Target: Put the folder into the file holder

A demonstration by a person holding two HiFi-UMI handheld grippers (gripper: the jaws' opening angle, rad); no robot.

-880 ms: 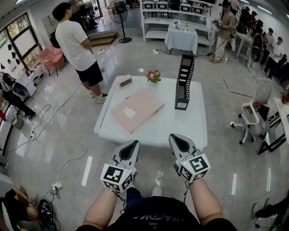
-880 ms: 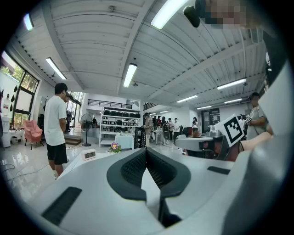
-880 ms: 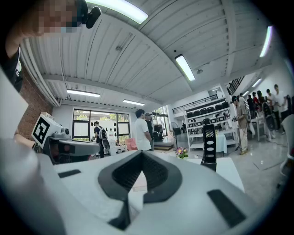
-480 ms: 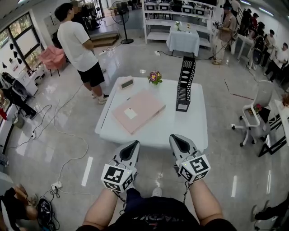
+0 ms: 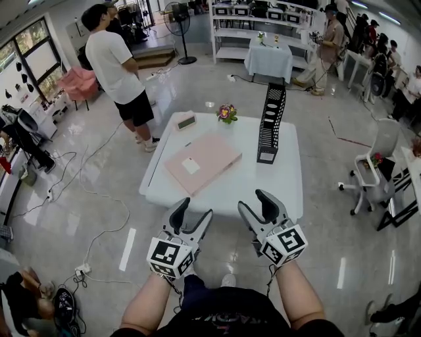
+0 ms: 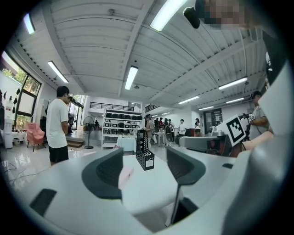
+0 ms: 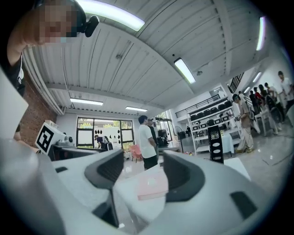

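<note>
Pink folder (image 5: 200, 161) flat on white table (image 5: 287, 189), well ahead of left gripper (image 5: 195, 209) and right gripper (image 5: 254, 203), both spread apart and empty, black file holder (image 5: 270, 123) upright to the folder's right

- Glossy grey floor (image 5: 197, 85), cables (image 5: 99, 196) trailing at left.
- White shelving (image 5: 227, 29) and fan (image 5: 175, 12) at the far wall.
- Windows (image 5: 29, 49) left, pink chair (image 5: 74, 83) beside them.
- Strip lights (image 6: 131, 77) on a ribbed white ceiling (image 6: 92, 36).

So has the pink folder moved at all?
No. The folder still lies flat at the same spot on the table, left of the file holder.
</note>
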